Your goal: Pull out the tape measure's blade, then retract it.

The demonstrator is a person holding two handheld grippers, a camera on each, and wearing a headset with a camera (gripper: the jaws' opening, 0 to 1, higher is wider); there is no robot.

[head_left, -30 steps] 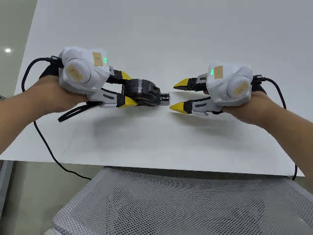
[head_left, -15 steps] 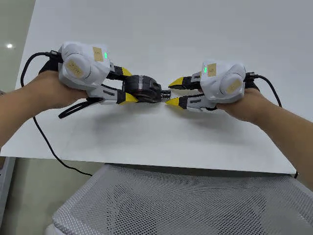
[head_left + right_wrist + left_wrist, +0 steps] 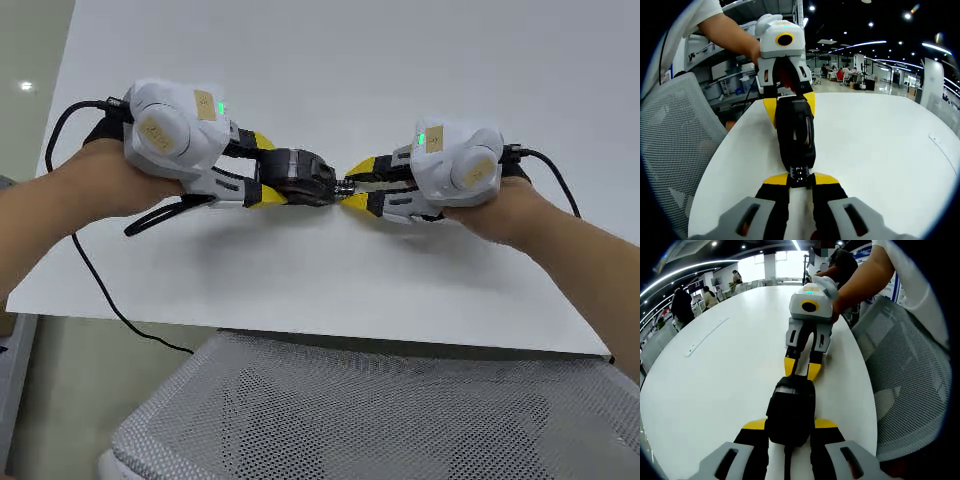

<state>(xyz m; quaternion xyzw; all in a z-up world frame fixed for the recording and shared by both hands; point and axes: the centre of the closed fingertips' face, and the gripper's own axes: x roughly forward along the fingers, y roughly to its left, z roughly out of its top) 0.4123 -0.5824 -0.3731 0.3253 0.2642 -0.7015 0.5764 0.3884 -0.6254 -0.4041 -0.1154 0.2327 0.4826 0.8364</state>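
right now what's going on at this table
A person holds a gripper in each hand over a white table. The left gripper fingers clamp the black tape measure body; the right gripper fingers pinch the blade hook at its mouth. The blade isn't pulled out yet.

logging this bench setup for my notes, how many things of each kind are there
tape measure: 1
claws: 2, the left claw and the right claw
table: 1
mesh chair: 1
total: 5
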